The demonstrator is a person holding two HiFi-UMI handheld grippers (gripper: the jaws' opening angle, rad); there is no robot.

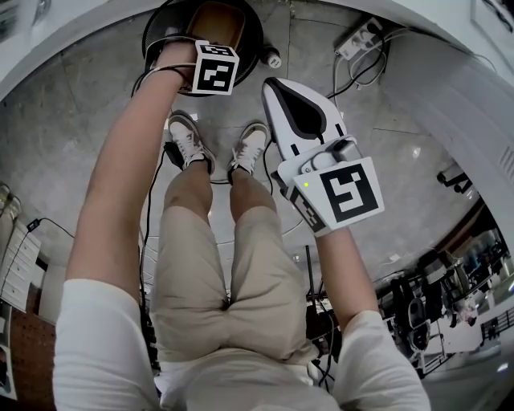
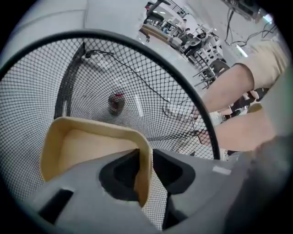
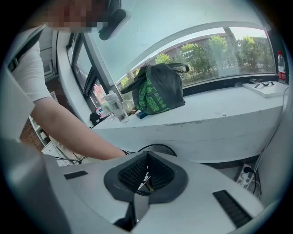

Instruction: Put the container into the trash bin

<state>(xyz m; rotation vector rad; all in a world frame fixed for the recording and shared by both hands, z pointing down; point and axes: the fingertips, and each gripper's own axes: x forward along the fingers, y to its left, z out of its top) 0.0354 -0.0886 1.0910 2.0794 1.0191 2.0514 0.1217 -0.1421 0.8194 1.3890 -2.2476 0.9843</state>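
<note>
In the left gripper view a tan, shallow container [image 2: 87, 146] hangs inside the black wire-mesh trash bin [image 2: 137, 50]. One side wall of it stands between the jaws of my left gripper [image 2: 145, 157]. A narrow gap shows between that wall and the right-hand pad, so the gripper is open. In the head view the left gripper's marker cube [image 1: 214, 68] sits over the bin [image 1: 165, 28], and the container [image 1: 218, 24] shows brown inside it. My right gripper [image 1: 273, 88] hovers to the right of the bin, shut on nothing; its pads [image 3: 137, 171] meet.
A small round object [image 2: 116, 103] shows through the mesh, and cables run along the floor. The person's shoes [image 1: 189, 140] stand just before the bin. A power strip [image 1: 359, 36] lies by the wall. A white counter [image 3: 219, 119] carries a green bag [image 3: 158, 89].
</note>
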